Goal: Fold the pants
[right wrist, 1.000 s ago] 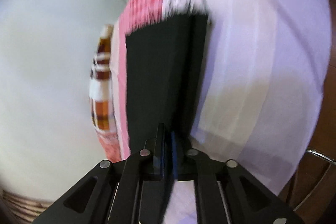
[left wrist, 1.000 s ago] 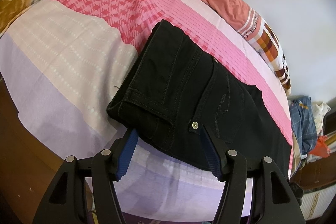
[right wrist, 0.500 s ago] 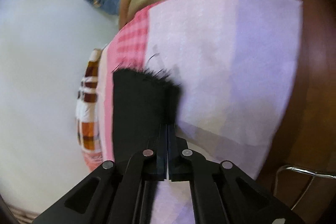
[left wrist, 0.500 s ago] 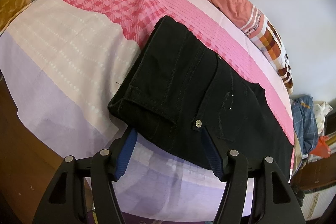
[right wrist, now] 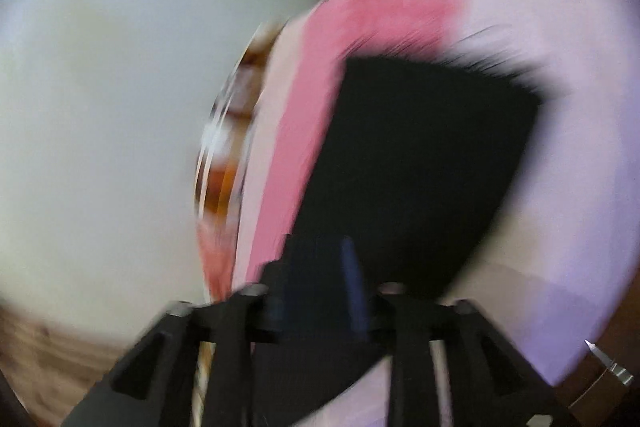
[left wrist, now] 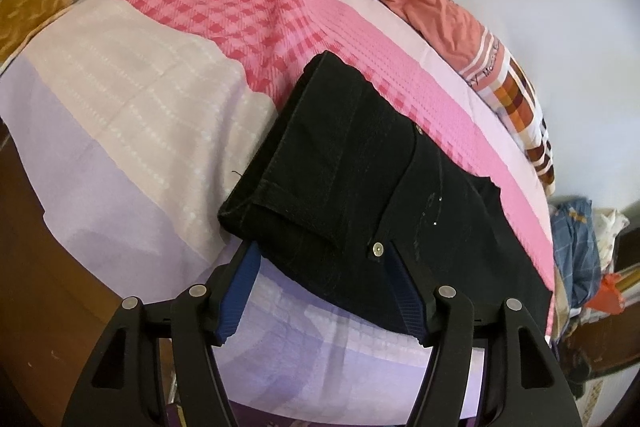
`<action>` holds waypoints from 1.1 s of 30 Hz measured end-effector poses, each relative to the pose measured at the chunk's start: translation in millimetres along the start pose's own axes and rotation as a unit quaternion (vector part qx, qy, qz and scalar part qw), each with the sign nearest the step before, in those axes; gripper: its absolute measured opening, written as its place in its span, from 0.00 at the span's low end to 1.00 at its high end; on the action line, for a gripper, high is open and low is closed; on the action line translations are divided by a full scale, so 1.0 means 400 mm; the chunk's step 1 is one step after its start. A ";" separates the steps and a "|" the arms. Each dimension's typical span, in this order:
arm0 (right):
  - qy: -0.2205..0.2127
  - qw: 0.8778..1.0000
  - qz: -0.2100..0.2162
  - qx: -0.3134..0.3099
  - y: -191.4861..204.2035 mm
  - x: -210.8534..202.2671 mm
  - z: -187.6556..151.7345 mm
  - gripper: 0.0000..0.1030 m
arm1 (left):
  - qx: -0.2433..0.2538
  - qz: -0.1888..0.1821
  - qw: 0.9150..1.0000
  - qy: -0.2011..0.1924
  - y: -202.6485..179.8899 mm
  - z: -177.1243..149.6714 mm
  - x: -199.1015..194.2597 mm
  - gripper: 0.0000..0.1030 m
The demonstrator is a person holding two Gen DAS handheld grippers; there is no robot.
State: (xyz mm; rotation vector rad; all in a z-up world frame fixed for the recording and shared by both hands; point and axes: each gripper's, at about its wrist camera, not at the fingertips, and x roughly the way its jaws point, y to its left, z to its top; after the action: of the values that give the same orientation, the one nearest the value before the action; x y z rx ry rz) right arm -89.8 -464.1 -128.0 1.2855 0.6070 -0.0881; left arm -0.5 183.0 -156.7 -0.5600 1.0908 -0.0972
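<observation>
My left gripper (left wrist: 320, 291) is parked, jaws wide, straddling the near waistband edge of the black pants (left wrist: 372, 195) without pinching. Their long axis runs far-right across the bed (left wrist: 132, 131). Right gripper (right wrist: 320, 291) is opening; the blur hides whether cloth sits between. Clear sheet lies left.

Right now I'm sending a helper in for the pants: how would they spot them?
On the bed's pink and lilac sheet, toward its near edge, lie the pants. They're the only black garment, with a metal waist button.
</observation>
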 end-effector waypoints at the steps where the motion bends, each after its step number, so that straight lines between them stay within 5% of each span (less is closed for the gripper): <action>1: 0.032 0.999 0.013 -0.040 0.063 0.056 -0.028 0.44 | 0.001 0.001 1.000 0.000 0.000 0.000 0.001 0.63; 5: 0.128 0.979 0.048 -0.155 0.240 0.226 -0.160 0.45 | 0.001 0.007 1.000 0.006 0.006 0.004 -0.003 0.63; 9: 0.210 0.941 0.056 -0.258 0.371 0.389 -0.301 0.45 | -0.007 0.017 1.000 -0.007 0.024 0.022 -0.027 0.63; 21: 0.263 0.880 0.034 -0.394 0.479 0.686 -0.264 0.45 | 0.000 0.003 1.000 0.011 0.035 0.022 0.007 0.63; 28: 0.315 0.819 0.006 -0.479 0.483 0.797 -0.349 0.43 | 0.009 0.022 1.000 0.018 0.037 0.022 0.055 0.63; 33: 0.349 0.779 0.005 -0.521 0.493 0.833 -0.399 0.27 | 0.009 0.022 1.000 0.016 0.039 0.020 0.063 0.65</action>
State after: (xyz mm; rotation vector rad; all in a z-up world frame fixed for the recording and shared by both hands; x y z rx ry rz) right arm 207.7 -169.8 -136.6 0.1723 1.0719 0.6934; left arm 15.3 191.0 -181.7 -0.5198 1.1316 -0.0788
